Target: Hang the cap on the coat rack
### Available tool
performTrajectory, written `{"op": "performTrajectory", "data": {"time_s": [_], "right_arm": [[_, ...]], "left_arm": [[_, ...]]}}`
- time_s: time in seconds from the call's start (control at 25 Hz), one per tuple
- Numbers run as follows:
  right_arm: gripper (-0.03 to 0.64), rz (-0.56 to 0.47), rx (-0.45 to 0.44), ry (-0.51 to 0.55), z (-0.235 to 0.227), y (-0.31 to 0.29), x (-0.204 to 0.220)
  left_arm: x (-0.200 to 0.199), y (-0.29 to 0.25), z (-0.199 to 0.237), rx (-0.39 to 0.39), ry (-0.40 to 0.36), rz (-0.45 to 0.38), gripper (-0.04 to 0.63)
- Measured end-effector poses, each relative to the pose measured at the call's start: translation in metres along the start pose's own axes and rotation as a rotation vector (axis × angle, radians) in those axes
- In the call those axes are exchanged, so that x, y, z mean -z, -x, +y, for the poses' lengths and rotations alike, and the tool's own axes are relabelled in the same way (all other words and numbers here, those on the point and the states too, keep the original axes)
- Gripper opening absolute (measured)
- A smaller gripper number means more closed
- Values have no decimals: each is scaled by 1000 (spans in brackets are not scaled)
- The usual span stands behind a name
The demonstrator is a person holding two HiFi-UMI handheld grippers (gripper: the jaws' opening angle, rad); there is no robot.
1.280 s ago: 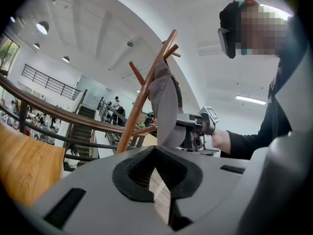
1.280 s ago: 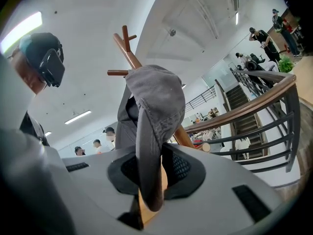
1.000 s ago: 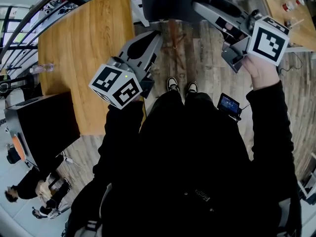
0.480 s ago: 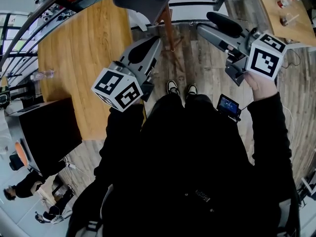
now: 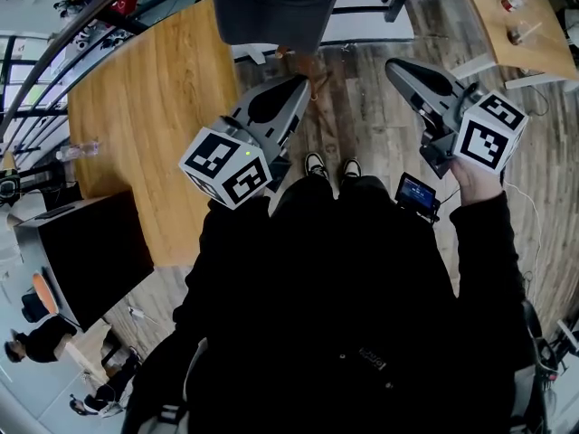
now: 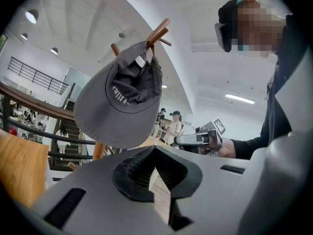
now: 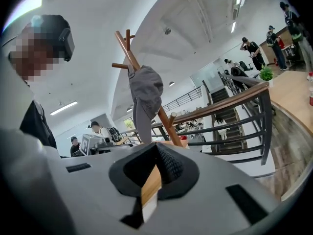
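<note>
Fig.: Cap (image 5: 271, 7) hanging on coat rack (image 6: 159, 31) peg, at 12 o'clock.
Left tongs (image 6: 154, 150) closed, empty; right tongs (image 7: 156, 146) just closed, empty.

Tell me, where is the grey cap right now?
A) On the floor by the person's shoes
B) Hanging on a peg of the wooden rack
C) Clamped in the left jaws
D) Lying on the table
B: the cap hangs from an upper peg of the rack, well above the table and floor, with nothing gripping it.
</note>
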State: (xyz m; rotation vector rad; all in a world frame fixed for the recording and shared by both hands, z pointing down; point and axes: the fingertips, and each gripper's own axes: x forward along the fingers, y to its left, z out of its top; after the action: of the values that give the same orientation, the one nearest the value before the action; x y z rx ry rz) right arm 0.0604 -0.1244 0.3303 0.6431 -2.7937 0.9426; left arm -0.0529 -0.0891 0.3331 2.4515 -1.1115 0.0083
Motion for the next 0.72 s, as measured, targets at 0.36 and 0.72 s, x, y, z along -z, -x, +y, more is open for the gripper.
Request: {"op": "performTrajectory", "data": {"time_s": [0.36,0.72], "right_arm": [[18,-26,-20,58,19,7,-6],[17,-83,-81,87,49,6,-28]], "left_arm": [[-8,-9,-13,47,-31,0,3],[-19,-11,-16,64,-72,-11,3]]}}
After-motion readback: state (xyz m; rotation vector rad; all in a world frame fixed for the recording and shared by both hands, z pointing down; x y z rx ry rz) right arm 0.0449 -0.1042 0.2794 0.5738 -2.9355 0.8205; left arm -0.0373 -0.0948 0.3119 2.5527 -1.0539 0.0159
